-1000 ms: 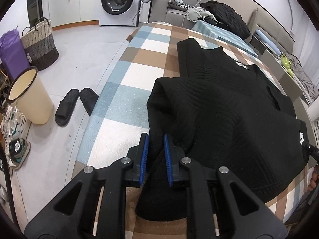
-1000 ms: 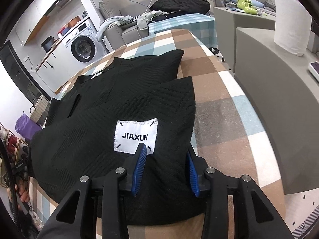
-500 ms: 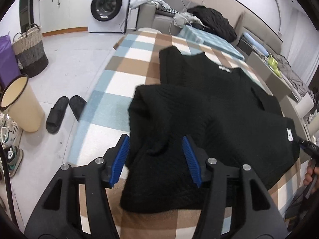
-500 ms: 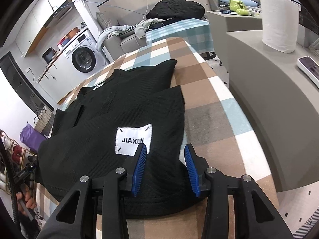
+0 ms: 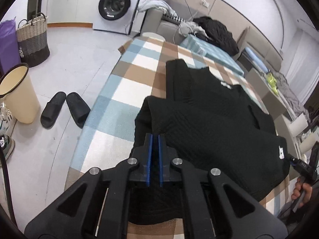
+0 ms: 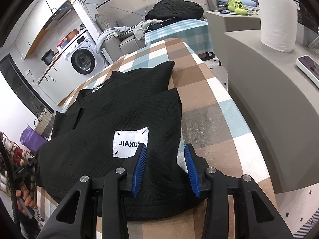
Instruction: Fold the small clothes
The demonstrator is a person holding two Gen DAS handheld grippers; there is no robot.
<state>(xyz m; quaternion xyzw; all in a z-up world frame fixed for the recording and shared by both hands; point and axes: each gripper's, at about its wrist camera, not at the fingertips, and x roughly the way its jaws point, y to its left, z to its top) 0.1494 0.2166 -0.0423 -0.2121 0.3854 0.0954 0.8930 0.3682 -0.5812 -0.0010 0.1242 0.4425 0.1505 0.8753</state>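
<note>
Black knit garment (image 5: 209,123) lies flat on the checked tabletop (image 5: 127,91), collar toward the far end, hem along the near edge, where both grippers sit. White JIAXUN patch (image 6: 130,143) faces up near the hem at the near right corner.

Progress, judged from the lie of the cloth: the bottom part appears already folded up over the body, since a second layer with its own edge sits on top in both views. Both far shoulder corners still stick out beyond that layer. Remaining, as I read it: at least one more fold to bring it to a compact packet, then squaring up.

Left gripper (image 5: 155,139): jaws clenched together over the near left corner of the garment. Cloth runs beneath the fingers; a thin pinch of fabric may be between the pads, but black on black, I cannot confirm.

Right gripper (image 6: 165,153): jaws parted, straddling the hem just right of the patch. Pads not visibly pressing the cloth, so released.

Hidden or unclear: the near hem under both gripper bodies; how many layers the fold holds; the patch's last letter, covered by the left finger of the right gripper. The person's hands show only at the frame edges.
</note>
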